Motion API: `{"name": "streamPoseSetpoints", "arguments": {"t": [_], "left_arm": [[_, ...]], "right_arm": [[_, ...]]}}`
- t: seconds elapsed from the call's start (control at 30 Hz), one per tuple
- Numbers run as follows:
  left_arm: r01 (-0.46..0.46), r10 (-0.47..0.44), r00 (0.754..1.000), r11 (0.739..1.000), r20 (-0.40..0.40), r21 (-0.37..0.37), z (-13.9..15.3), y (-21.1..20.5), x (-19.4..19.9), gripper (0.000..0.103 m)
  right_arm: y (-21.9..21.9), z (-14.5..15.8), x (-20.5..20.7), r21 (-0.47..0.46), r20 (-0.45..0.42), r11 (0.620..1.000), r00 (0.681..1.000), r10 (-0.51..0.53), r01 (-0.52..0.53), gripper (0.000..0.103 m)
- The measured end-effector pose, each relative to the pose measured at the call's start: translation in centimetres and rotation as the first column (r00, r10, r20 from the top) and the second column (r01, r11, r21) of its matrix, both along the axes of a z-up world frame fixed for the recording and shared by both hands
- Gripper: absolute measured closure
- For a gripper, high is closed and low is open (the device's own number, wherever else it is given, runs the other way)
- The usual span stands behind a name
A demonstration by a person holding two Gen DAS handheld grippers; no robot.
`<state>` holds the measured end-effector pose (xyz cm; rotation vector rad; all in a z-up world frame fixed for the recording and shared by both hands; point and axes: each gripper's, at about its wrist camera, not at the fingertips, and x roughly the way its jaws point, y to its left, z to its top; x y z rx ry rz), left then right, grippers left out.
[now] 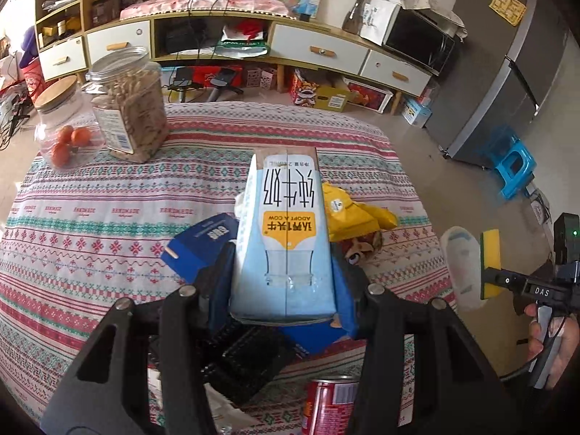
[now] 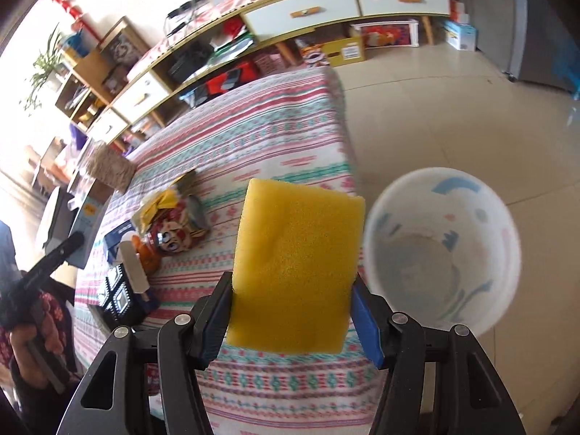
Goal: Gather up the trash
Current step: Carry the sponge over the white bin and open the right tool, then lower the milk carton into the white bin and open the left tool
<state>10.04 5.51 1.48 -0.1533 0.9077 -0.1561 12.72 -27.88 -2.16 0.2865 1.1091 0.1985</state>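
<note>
Left gripper [image 1: 282,290] clamps milk carton [image 1: 284,232] above trash pile near table's [image 1: 90,217] right edge; right gripper [image 2: 291,311] clamps yellow sponge [image 2: 295,272]; bin [image 2: 442,250] on floor beside right edge; keep carton upright, release only over bin mouth

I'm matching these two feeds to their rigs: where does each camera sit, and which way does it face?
Left wrist: on the left gripper, facing down over the table; it holds a milk carton; right hand at the edge.
Right wrist: on the right gripper, facing the table edge and a bin; it holds a sponge.
Shared: table, carton, sponge, bin.
</note>
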Motion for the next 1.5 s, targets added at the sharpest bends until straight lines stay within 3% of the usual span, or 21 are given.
{"name": "streamPoseSetpoints", "arguments": {"t": [0.27, 0.67, 0.9, 1.03, 1.5], "left_arm": [[0.074, -0.074, 0.997, 0.997, -0.013, 0.037, -1.2, -5.6, 0.5, 0.052], [0.253, -0.253, 0.968, 0.968, -0.007, -0.004, -1.9, -16.9, 1.0, 0.052], [0.332, -0.332, 0.943, 0.943, -0.012, 0.019, -2.7, -22.1, 1.2, 0.052], [0.367, -0.367, 0.93, 0.93, -0.019, 0.028, -3.5, -24.1, 1.5, 0.052], [0.472, -0.471, 0.881, 0.881, -0.051, 0.016, -5.3, -29.2, 2.0, 0.051]], "right_arm": [[-4.8, -0.9, 0.0, -0.026, -0.027, 0.996, 0.996, -0.081, 0.08, 0.041], [-12.9, -4.5, -0.1, -0.031, -0.13, 0.971, 0.962, -0.239, 0.237, 0.041], [-14.1, -5.2, -0.5, -0.022, -0.149, 0.968, 0.957, -0.249, 0.249, 0.039], [-14.5, -5.1, -0.6, -0.008, -0.152, 0.965, 0.954, -0.259, 0.261, 0.025], [-16.2, -3.9, -3.8, 0.004, -0.148, 0.947, 0.937, -0.317, 0.321, 0.021]]}}
